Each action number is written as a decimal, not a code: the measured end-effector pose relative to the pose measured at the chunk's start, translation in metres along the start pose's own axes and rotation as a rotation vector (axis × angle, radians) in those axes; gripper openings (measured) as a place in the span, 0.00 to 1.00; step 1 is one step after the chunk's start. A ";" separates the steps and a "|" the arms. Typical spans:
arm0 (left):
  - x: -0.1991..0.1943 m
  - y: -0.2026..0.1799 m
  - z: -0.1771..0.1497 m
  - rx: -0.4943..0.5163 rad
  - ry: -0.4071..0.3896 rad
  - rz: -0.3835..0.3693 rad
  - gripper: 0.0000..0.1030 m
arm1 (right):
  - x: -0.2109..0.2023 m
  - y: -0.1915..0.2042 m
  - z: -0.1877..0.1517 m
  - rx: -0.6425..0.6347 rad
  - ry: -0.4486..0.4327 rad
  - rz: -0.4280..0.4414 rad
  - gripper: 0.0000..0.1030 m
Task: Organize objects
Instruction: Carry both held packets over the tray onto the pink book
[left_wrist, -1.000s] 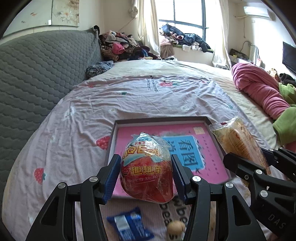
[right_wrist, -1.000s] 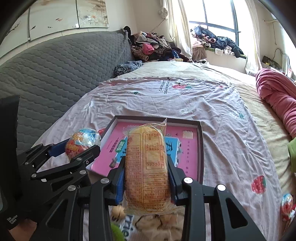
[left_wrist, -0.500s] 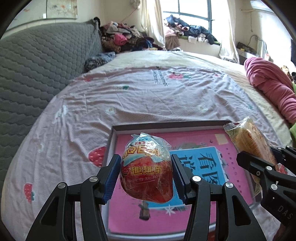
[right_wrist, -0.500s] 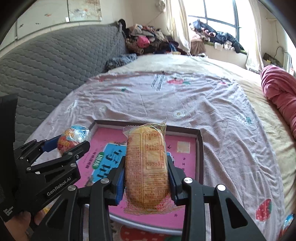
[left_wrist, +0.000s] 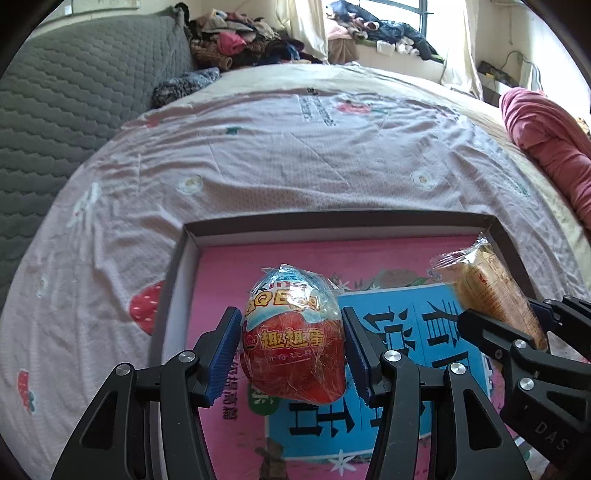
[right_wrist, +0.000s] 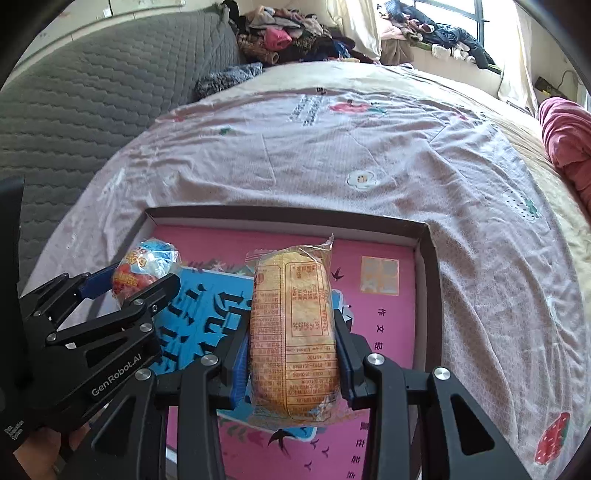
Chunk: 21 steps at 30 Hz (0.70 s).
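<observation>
Sunlight from the window falls across a bed spread with a pale pink sheet (left_wrist: 295, 155) printed with strawberries and flowers, a grey quilted headboard (left_wrist: 74, 92) along its left side and a heap of clothes (right_wrist: 295, 33) piled at the far end. On the sheet lies a shallow box tray (left_wrist: 332, 216) with a dark rim, and flat inside it is a pink and blue book (right_wrist: 391, 314) with Chinese characters on its cover.

Both claws hang over that tray, side by side, pointing steeply down. The left claw (left_wrist: 291, 349) is clamped on a wrapped toy egg (left_wrist: 293, 343), red below and blue on top under crinkly clear film, its 2 blue ribbed pads pressing the egg's sides. The egg is off the book, above the tray's left half. The right claw (right_wrist: 293, 350) grips a long orange snack packet (right_wrist: 293, 332) end-up, printed label facing the camera, the pads squeezing its lower half. That packet is held above the middle of the tray. A rolled pink blanket (left_wrist: 546, 140) lies at the bed's right edge.
</observation>
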<state>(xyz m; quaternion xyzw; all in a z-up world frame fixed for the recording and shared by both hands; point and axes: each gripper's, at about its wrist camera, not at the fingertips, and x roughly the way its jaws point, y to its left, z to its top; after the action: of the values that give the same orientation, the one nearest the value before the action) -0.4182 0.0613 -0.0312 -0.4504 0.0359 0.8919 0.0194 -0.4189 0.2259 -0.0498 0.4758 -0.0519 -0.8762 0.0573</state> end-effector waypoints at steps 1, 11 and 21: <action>0.004 -0.001 0.000 0.006 0.004 0.005 0.55 | 0.003 0.000 0.000 0.002 0.010 0.000 0.38; 0.012 -0.003 -0.002 0.006 0.021 0.019 0.55 | 0.024 -0.006 -0.006 0.011 0.076 -0.028 0.39; 0.019 -0.003 -0.008 0.003 0.032 0.048 0.64 | 0.025 -0.003 -0.006 -0.002 0.083 -0.042 0.42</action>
<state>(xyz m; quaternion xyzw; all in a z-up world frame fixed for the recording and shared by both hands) -0.4230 0.0639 -0.0508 -0.4637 0.0485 0.8847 -0.0020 -0.4274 0.2245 -0.0745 0.5126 -0.0386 -0.8568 0.0416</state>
